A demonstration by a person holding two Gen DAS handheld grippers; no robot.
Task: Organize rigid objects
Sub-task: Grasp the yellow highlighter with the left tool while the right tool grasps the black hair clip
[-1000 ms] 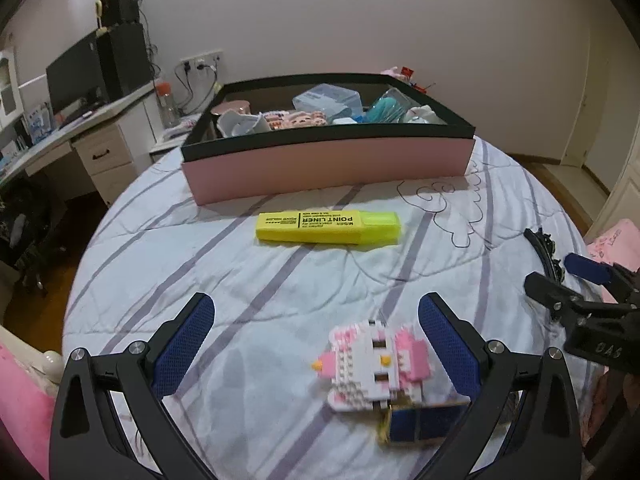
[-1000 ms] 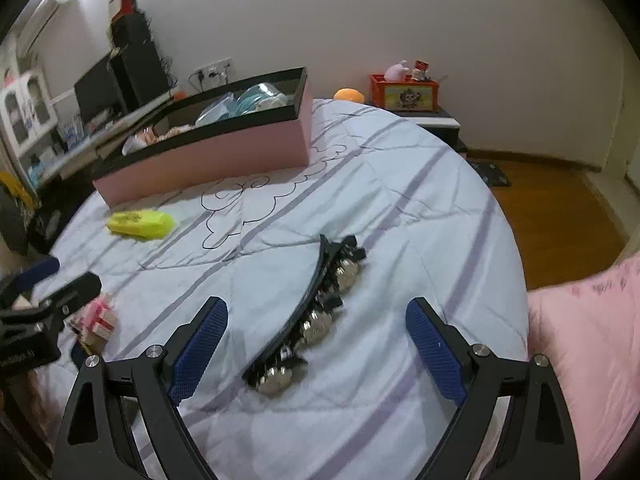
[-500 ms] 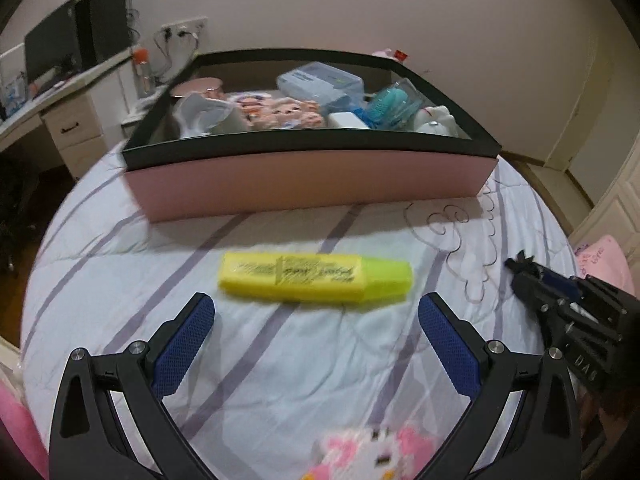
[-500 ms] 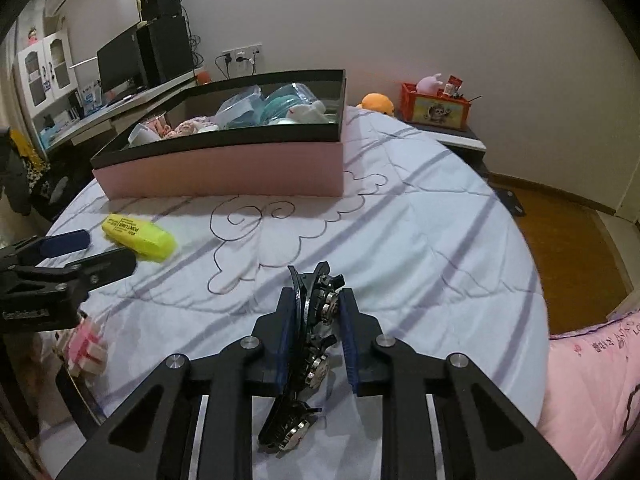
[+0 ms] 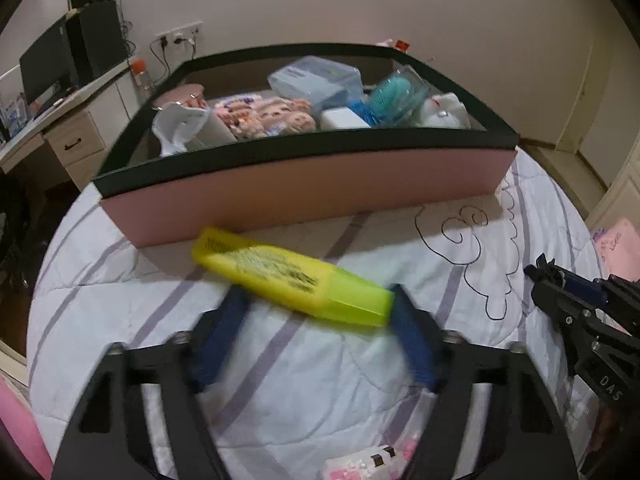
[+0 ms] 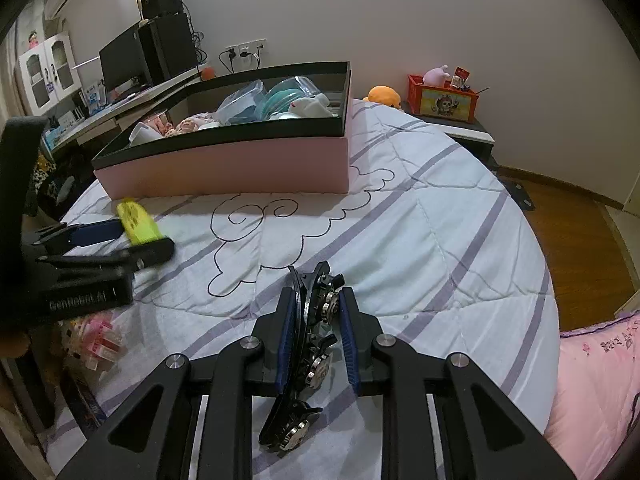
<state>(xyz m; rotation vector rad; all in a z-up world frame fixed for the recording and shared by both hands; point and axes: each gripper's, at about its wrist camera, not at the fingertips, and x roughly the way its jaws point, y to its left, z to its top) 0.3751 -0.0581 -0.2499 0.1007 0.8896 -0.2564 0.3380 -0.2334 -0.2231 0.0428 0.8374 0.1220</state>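
Note:
A yellow highlighter lies slanted on the striped bedspread in front of the pink box. My left gripper has its blue pads on either side of the highlighter, closing in and blurred; the right pad touches its green cap end. It also shows in the right wrist view with the highlighter between its fingers. My right gripper is shut on a black curved jingle-bell tambourine. A pink-and-white brick toy lies below the left gripper.
The pink box with a black rim holds several items: plastic containers, a white cup, dolls. A desk with monitor stands left. A nightstand with a red crate stands behind the bed. A pink pillow lies right.
My left gripper moved forward past the brick toy to the highlighter and its jaws narrowed around it. My right gripper closed on the tambourine and holds it.

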